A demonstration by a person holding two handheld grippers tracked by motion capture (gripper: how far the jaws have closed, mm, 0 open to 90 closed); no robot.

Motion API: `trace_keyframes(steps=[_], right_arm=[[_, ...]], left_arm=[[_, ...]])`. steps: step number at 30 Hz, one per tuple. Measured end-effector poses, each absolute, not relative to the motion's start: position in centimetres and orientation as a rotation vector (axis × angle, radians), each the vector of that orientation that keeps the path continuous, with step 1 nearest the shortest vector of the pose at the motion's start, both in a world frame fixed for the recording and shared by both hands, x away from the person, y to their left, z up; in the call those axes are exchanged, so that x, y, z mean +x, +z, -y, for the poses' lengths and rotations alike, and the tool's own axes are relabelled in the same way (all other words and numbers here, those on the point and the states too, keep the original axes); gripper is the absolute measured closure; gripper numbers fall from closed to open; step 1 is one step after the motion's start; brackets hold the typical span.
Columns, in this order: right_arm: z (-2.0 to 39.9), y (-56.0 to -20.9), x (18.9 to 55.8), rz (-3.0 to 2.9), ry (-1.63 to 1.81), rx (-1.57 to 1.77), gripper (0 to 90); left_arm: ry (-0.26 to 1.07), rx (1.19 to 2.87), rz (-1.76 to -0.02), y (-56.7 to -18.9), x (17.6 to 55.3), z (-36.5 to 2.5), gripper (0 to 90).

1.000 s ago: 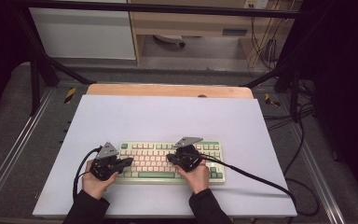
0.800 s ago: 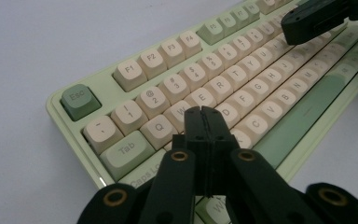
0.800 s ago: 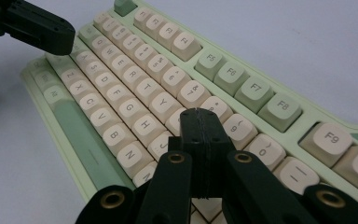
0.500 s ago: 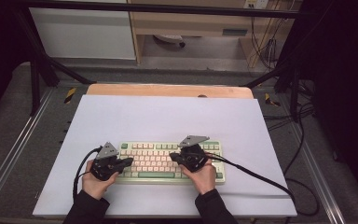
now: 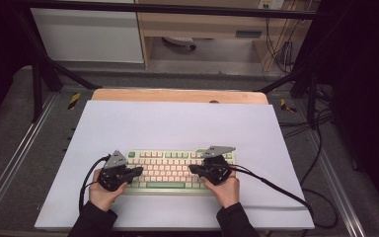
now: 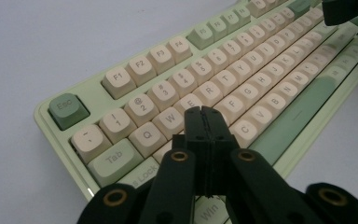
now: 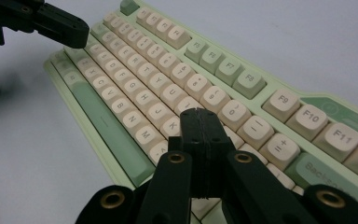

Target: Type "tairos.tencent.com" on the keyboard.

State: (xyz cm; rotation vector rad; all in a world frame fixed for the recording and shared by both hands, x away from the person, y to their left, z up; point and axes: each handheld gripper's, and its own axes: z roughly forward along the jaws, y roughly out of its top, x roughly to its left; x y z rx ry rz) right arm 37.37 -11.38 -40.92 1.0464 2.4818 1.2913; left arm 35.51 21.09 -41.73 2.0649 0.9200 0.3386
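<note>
A green and cream keyboard [image 5: 170,169] is laid flat on the white sheet [image 5: 177,123] that covers the worktop, near the person's edge and square to it, so that both hands can be brought over it from below; nothing is stacked on it or set against it. The left tool [image 5: 137,171] is held over the left end of the keys, its jaws pressed together with nothing between them; in the left gripper view the joined tips [image 6: 205,114] are seen poised above the letter rows near E and D, pointed down at a slant. The right tool [image 5: 192,169] is held the same way over the right part, jaws likewise closed and empty; in the right gripper view its tip [image 7: 198,116] hangs just above the keys near K and L. The jaws are judged to be kept closed so that each pair serves as one narrow finger (a wide tip would strike two keys at once); whether either tip actually touches a key cannot be told. The cables [image 5: 276,187] are trailed outward, clear of the keys.
</note>
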Motion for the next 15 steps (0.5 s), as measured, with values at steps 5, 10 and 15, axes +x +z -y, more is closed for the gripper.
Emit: trace_keyframes(steps=[5,10,15], right_arm=[[12.0,-41.1,37.1,-2.485,1.281,1.043,90.0],[12.7,-41.1,36.9,-2.479,1.285,1.048,90.0],[13.2,-41.1,36.7,-2.478,1.282,1.051,90.0]], left_arm=[[0.338,2.071,-0.916,-41.6,35.6,-20.8,90.0],[0.345,2.075,-0.909,-41.4,35.6,-20.5,89.9],[0.346,2.072,-0.907,-41.2,35.7,-20.2,89.9]])
